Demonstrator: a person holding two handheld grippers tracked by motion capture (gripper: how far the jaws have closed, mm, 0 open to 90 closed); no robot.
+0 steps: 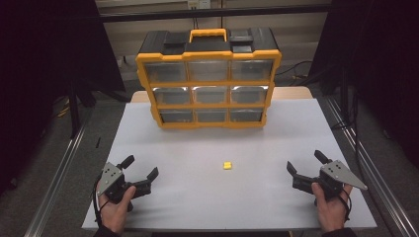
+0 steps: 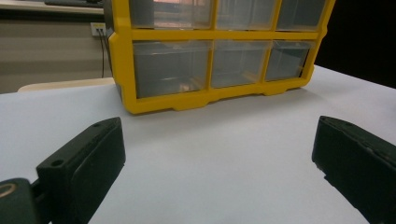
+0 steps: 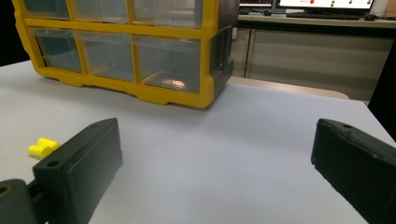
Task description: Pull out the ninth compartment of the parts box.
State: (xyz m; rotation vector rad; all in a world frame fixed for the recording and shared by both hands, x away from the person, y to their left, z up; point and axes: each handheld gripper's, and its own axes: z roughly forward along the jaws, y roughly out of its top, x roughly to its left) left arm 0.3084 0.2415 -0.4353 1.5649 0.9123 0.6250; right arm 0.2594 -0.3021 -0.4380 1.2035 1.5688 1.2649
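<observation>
We seem to be in a lab or test room: a plain white tabletop (image 1: 197, 163) flanked by metal rails (image 1: 59, 173), black curtains (image 1: 44, 49) around it, and computer monitors (image 3: 322, 3) on a bench behind.

The high view is looking down and forward from above the near edge of the table (image 1: 207, 207). Each gripper view is sitting low, just above the tabletop, facing the drawer cabinet (image 1: 209, 79) at the far side. All three are sharing the cabinet's lower drawers and the white surface.

Block (image 1: 227, 165) before organizer (image 1: 208, 79) — apart.
</observation>
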